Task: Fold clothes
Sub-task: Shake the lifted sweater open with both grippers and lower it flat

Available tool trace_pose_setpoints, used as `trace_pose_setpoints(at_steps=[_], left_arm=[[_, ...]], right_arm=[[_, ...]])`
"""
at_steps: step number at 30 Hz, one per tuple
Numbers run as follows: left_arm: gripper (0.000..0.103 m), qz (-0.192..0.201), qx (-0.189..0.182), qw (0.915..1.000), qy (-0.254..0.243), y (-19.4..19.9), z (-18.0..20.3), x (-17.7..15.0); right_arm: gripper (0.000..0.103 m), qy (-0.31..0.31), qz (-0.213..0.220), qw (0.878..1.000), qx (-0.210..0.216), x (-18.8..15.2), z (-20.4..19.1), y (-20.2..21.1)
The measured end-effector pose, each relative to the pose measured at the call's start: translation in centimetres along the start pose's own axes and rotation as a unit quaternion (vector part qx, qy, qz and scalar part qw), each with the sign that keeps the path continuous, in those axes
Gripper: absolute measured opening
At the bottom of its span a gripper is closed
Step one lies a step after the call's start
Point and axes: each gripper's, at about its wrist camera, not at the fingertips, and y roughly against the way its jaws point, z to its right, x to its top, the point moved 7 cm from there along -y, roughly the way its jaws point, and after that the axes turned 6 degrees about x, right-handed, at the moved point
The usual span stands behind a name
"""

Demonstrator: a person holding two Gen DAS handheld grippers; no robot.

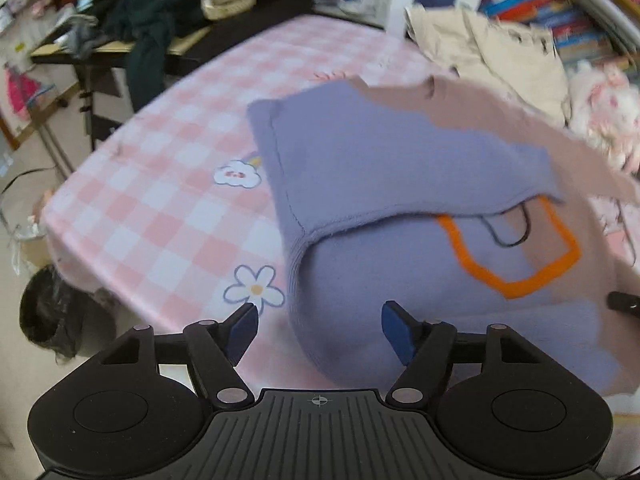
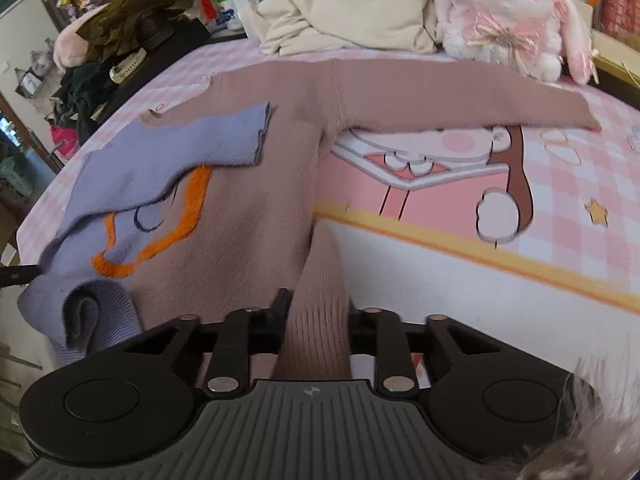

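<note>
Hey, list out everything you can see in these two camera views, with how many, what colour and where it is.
Knit sweater, purple and mauve with orange outline: one, spread on the bed, purple sleeve folded across the front, mauve sleeve stretched out.
Checked bedsheet, pink and white with flower and cartoon prints: one, under the sweater.
Cream fabric garment: one, crumpled at the far edge of the bed.
Plush rabbit, white and pink: one, beside the cream garment.
Dark clothes pile: one heap, on a desk beyond the bed.
Stacked books: several, multicoloured, far side.
Black bin bag: one, on the floor.
Left gripper: black, blue pads, open over the purple hem.
Right gripper: black, shut on the mauve ribbed hem.
</note>
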Motion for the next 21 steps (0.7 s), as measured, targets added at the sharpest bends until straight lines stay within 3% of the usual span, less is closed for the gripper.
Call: trace_pose_setpoints(at_steps=[3, 5, 8, 9, 12, 15, 16, 17, 19, 21], left_arm=[[0.061, 0.003, -0.013, 0.9994, -0.031, -1.2, 0.0, 0.3], [0.03, 0.013, -0.025, 0.9977, -0.062, -2.0, 0.8, 0.9], [0.014, 0.036, -0.057, 0.9916, -0.11, -2.7, 2.9, 2.6], [0.013, 0.041, -0.078, 0.988, -0.127, -3.1, 4.2, 3.3], [0.011, 0.062, -0.136, 0.969, -0.196, -3.9, 10.0, 5.0], [0.009, 0.086, -0.177, 0.9384, -0.284, -3.6, 16.8, 5.8], [0.009, 0.099, -0.182, 0.9327, -0.295, -3.1, 18.0, 6.0], [0.008, 0.112, -0.187, 0.9267, -0.306, -2.5, 19.2, 6.3], [0.008, 0.136, -0.183, 0.9227, -0.311, -1.5, 18.9, 7.2], [0.008, 0.14, -0.152, 0.9307, -0.302, -1.9, 16.3, 7.9]], right_arm=[[0.011, -0.008, 0.002, 1.0, -0.024, -1.1, -0.5, 0.8], [0.005, -0.029, 0.013, 0.999, -0.044, -1.8, -0.4, 1.7], [0.005, -0.079, 0.059, 0.991, -0.088, -2.8, 0.3, 4.2], [0.005, -0.099, 0.078, 0.986, -0.109, -3.3, 0.8, 5.3], [0.005, -0.162, 0.127, 0.959, -0.193, -5.4, 2.4, 9.2], [0.005, -0.207, 0.131, 0.939, -0.242, -7.9, 3.1, 11.5], [0.005, -0.221, 0.13, 0.932, -0.255, -8.8, 3.4, 12.1], [0.005, -0.226, 0.125, 0.933, -0.248, -9.3, 3.2, 12.2], [0.005, -0.219, 0.105, 0.951, -0.19, -9.3, 2.1, 11.3], [0.005, -0.181, 0.084, 0.97, -0.138, -8.5, 0.5, 10.0]])
